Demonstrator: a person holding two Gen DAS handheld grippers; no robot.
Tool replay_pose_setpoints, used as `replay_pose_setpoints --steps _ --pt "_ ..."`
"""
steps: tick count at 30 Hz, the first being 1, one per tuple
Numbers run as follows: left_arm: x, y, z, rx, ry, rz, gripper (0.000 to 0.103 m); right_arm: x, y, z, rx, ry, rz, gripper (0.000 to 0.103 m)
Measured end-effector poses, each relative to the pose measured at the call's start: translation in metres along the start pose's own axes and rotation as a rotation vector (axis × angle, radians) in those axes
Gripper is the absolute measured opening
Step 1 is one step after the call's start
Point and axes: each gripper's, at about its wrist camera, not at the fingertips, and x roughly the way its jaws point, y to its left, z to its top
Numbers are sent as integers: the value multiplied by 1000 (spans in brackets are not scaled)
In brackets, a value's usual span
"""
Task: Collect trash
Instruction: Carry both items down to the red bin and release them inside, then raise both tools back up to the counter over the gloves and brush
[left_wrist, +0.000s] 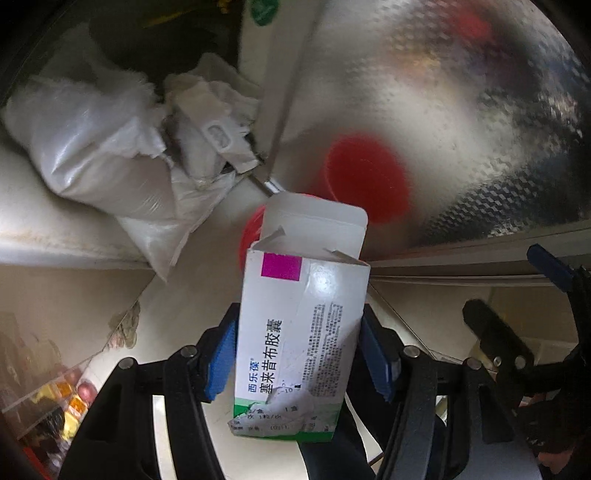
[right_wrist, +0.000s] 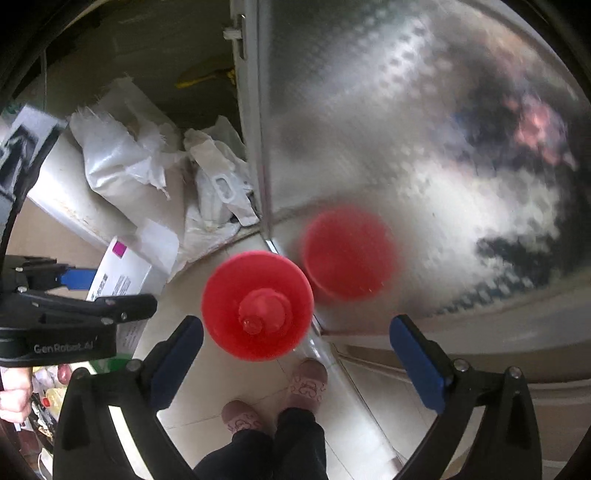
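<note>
Down by the patterned frosted-glass door (right_wrist: 424, 129), which fills most of the view and mirrors a blurred red shape, the person stands on pale floor tiles (right_wrist: 192, 398) in pink patterned slippers (right_wrist: 306, 382). Beside the door frame, a heap of white plastic sacks and crumpled wrappings (left_wrist: 110, 155) slumps over a low cream ledge (left_wrist: 44, 229), crowding the corner to the left. Just in front of the door sits the round red plastic bin (right_wrist: 258, 306), seen from above with a knob at its middle, so it may be lidded; I can't say for sure. The left gripper (left_wrist: 299, 350) is clenched on the white cardboard medicine box with a magenta square and green base (left_wrist: 303, 332), its blue pads pressing both long sides while the opened top flap sticks out above the bin's edge. That box looks light, empty and easily crushed, already torn at its bottom end, so a gentle hold across the flat faces, as now, seems wisest. The right gripper (right_wrist: 299, 354) hangs released, jaws spread wide with nothing between them, over the bin. If that red knob is a lid, it stands in the way of dropping the box.
</note>
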Motion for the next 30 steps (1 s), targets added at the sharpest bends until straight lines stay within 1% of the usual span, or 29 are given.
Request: replay_pose_setpoints --steps 3,4,5,7,9,12,16,20,22,24,25,26,27,30 --pt "2 -7 7 19 -18 -18 68 1 -7 -2 17 8 -21 101" --pt "2 -9 9 28 -25 -17 74 1 -10 -3 21 11 -28 101" --pt "1 -12 10 40 -30 -13 78 2 -12 -3 25 16 -34 101" --pt "0 -18 13 71 -40 17 78 2 -17 -6 28 18 -34 101" --pt "0 -21 14 82 -35 46 78 2 -20 -6 30 19 -31 101" --pt "-5 -22 13 90 -29 52 78 -3 -22 -5 29 12 -23 101" --pt "-20 -22 6 87 -46 69 78 -10 -20 -5 22 2 -1 101" --pt "-45 -21 -1 54 -72 90 78 -24 -17 1 6 -18 28 101" --pt "-62 -19 -4 26 -96 92 78 -33 -15 4 -2 -29 47 101" --pt "-83 -17 -7 -2 -127 115 78 -46 -12 10 -18 -41 68 101" --pt "-94 -16 -9 -12 -140 128 79 -53 -11 13 -24 -49 79 101" --pt "-105 -16 -11 -21 -152 137 83 -61 -10 16 -30 -58 92 101" --pt "-117 -15 -13 -28 -164 137 85 -71 -9 19 -36 -69 106 101" --pt "-155 -15 -22 -38 -194 145 85 -98 -4 28 -58 -88 143 101"
